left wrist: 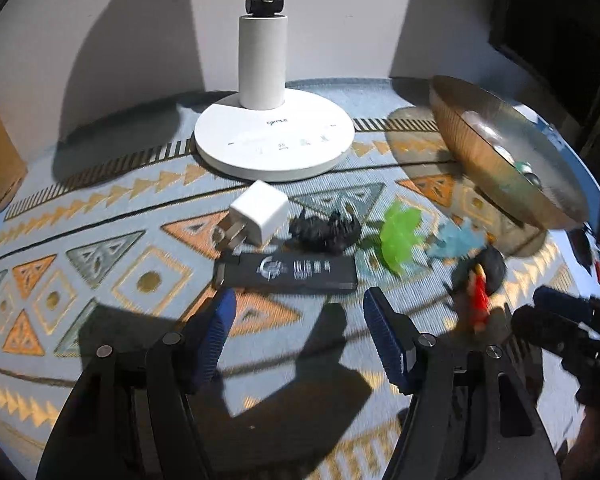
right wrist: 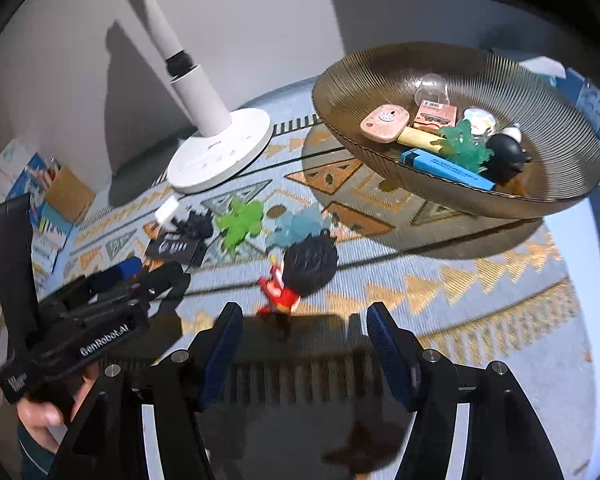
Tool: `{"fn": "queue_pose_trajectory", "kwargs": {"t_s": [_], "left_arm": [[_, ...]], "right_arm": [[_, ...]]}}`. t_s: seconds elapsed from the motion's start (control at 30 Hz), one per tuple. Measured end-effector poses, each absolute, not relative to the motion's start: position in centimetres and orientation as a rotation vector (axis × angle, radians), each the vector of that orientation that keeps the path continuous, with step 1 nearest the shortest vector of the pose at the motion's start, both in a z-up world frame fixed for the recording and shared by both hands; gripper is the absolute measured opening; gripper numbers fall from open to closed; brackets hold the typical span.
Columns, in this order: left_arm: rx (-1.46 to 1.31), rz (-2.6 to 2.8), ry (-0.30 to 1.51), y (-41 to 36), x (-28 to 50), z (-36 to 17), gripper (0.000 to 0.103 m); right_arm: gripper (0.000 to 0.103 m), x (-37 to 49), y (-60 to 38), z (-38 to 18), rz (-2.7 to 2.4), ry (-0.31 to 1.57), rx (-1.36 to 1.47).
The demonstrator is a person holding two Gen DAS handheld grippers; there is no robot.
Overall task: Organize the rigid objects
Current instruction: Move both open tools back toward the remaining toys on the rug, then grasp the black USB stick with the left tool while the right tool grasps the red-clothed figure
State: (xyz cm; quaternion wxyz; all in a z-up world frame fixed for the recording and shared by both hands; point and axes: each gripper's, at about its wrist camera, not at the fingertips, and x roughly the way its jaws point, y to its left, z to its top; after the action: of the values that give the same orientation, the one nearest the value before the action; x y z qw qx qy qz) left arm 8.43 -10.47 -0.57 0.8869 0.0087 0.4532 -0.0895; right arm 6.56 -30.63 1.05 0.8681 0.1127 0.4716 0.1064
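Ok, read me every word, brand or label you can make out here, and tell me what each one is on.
"OPPLE": on the white lamp base.
"GenRobot.AI": on the left gripper body.
Black flat box: white logo and print, too blurred to read.
Blue box in the bowl: print too small.

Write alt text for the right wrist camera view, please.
The right hand-held gripper hangs open above a red-clothed, black-haired figurine on a patterned mat. Beyond sit a ribbed bowl of small items, a white lamp base and loose toys.
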Motion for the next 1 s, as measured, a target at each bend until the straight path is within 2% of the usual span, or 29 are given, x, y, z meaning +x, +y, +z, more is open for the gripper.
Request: {"fn": "queue_pose_trajectory", "kwargs": {"t_s": [0.4, 0.57, 0.63, 0.8, 1.0], "left_arm": [[0.16, -0.099, 0.906, -12.1, 9.1, -1.6, 0.067], [0.139, -0.073, 0.939, -7.7, 7.8, -1.2, 0.067], [0.112, -0.046, 0.95, -5.1, 7.2, -1.0, 0.067], [0.05, -0.01, 0.966, -1.4, 6.7, -0.7, 0.066], [-0.011, -0.157, 0.959, -5.0, 8.2, 0.0, 0.066]], "right_arm": [[0.063, 8.6, -28.1, -1.1, 0.156, 0.94, 0.172], [0.059, 8.1, -28.6, -1.3, 0.173, 0.907, 0.177], [0.05, 8.0, -29.2, -1.3, 0.208, 0.895, 0.224], [0.05, 7.6, -30.2, -1.2, 0.207, 0.876, 0.283], [0.05, 7.6, -30.9, -1.4, 0.216, 0.881, 0.343]]}}
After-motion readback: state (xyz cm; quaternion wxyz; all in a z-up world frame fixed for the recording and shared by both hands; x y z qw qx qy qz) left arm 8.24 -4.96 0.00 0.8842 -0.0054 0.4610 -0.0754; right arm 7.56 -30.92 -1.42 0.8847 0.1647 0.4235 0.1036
